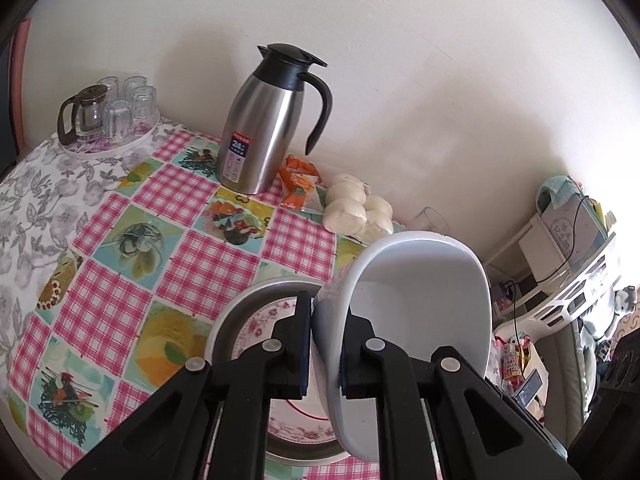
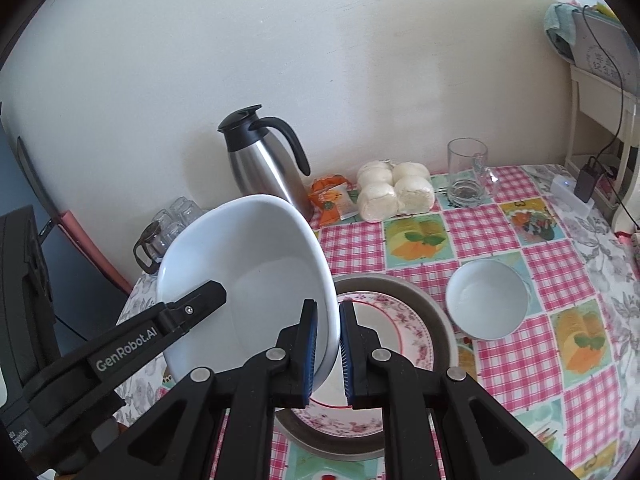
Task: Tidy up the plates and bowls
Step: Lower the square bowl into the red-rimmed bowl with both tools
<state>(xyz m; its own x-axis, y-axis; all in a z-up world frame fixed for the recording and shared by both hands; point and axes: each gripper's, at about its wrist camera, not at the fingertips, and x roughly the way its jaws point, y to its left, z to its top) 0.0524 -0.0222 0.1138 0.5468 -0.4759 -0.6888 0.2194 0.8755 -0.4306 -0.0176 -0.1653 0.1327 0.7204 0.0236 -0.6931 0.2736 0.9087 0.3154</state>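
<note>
Both pairs of jaws clamped on opposite rim edges of one large white glossy ceramic bowl (image 2: 248, 276), held tilted in the air. Left gripper (image 1: 325, 344) pinching the rim with blue pads, one pad inside, one outside; right gripper (image 2: 329, 354) gripping the other side likewise. Directly beneath: a floral-rimmed white plate (image 2: 404, 324) sitting inside a round grey metal pan (image 2: 434, 312) on the counter (image 2: 560, 320), covered in pink-checked cloth with fruit pictures. Just right of the pan, a smaller white bowl (image 2: 486, 300), upright. Farther back by the wall: steel thermos jug with black handle (image 1: 260, 128), orange snack packet (image 1: 298, 182), bagged white steamed buns (image 2: 394, 192), clear glass mug (image 2: 466, 172), tray of upturned glasses with a small teapot (image 1: 108, 116).
</note>
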